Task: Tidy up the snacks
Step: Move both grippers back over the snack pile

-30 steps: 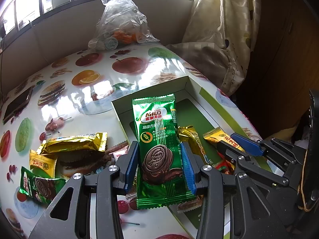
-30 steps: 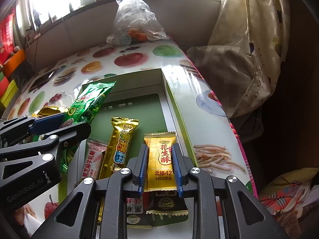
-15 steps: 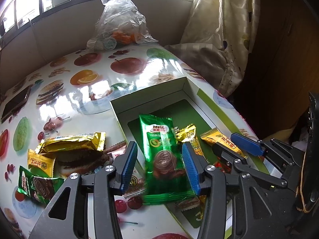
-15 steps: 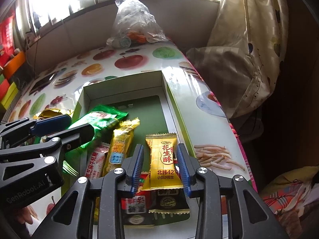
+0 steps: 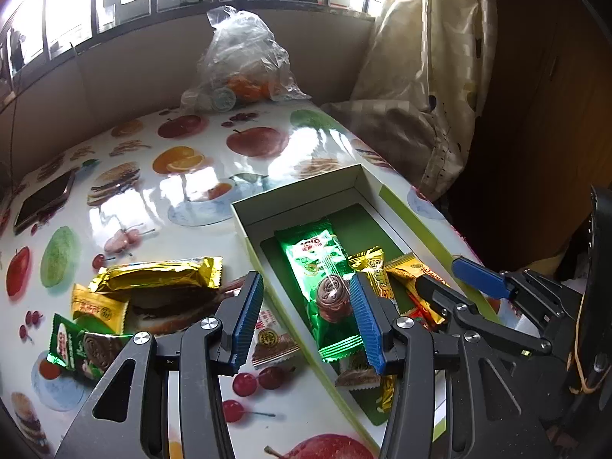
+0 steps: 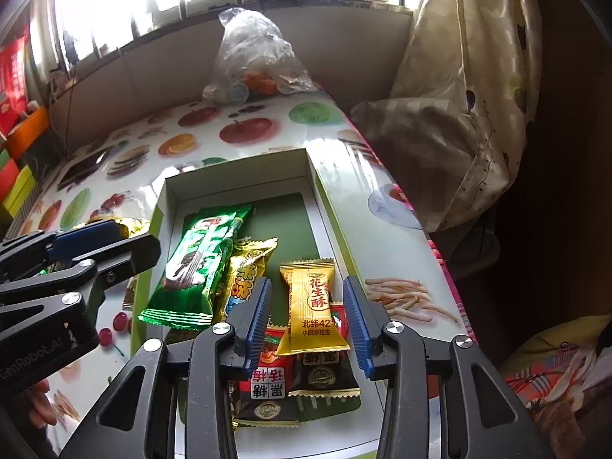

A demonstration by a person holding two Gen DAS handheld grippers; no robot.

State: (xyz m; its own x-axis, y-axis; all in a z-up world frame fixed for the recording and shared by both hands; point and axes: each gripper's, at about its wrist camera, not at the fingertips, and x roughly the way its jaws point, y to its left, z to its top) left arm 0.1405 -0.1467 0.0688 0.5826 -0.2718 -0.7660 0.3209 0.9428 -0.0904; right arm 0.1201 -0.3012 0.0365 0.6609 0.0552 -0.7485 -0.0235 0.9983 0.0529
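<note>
The green biscuit pack (image 5: 325, 287) is seen lying flat in the open box (image 5: 302, 191), just ahead of the left gripper (image 5: 306, 319), whose jaws stand about half open and hold nothing; its right pad sits beside the pack's near end, and whether it brushes the wrapper cannot be told. The jaws of the right gripper (image 6: 308, 321) have just been opening; they are parted to either side of the yellow peanut-crisp packet (image 6: 311, 306), which rests between them in the box, clear of both pads, atop a red packet (image 6: 267, 367) and a dark packet (image 6: 325, 375). A gold puffed-rice bar (image 6: 244, 275) lies between the two released packs.

The step in hand is judged to be release and withdrawal; it would be done well if both grippers were lifted straight back along their own lines, so that no wrapper is dragged by a pad; the jaws should be kept parted until clear of the box wall. To the left of the left jaws, on the bench (image 5: 160, 199), a gold bar (image 5: 157, 275), a small yellow packet (image 5: 97, 308) and a small green pack (image 5: 80, 348) remain unsorted; these are probably to be fetched next.
</note>
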